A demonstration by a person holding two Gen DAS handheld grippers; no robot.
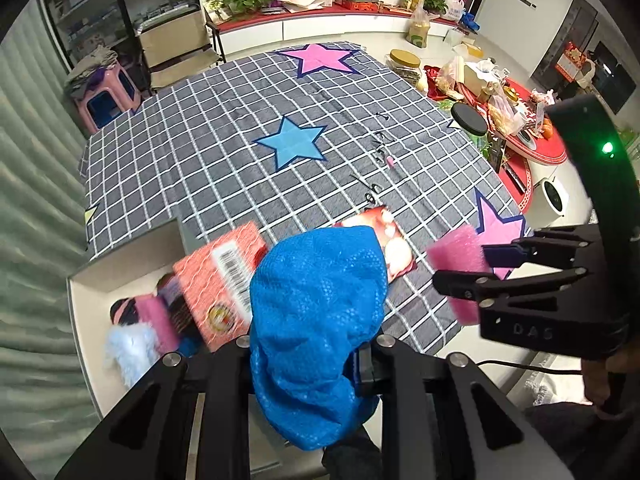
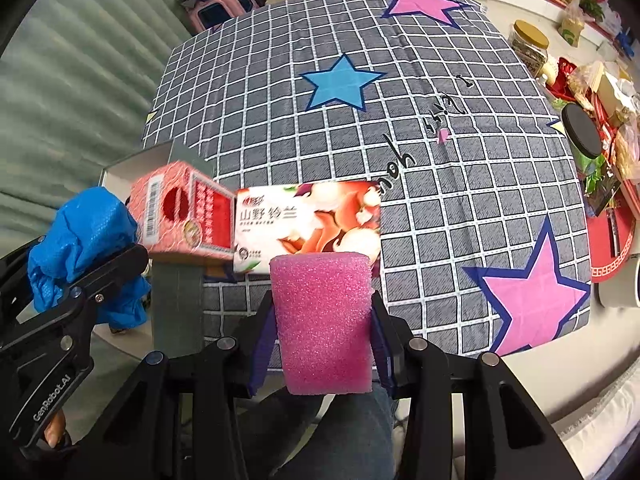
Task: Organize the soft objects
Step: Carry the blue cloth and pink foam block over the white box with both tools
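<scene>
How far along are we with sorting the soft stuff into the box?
Done: the open box at the cloth's left edge already holds a few soft items, a fluffy pale-blue piece among them. In hand: the left gripper is shut on a blue mesh bundle; the right gripper clamps a pink foam block. Left: both need dropping in; the tissue pack lies on the cloth.

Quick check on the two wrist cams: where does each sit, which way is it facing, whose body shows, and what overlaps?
Left wrist: on the left tongs, looking steeply down at the checked star sheet; own fingers clamp a blue mesh cloth; right tongs at right.
Right wrist: on the right tongs, looking down; they grip a pink foam block; left tongs at left.
Shared: sheet, tissue pack, red carton.
</scene>
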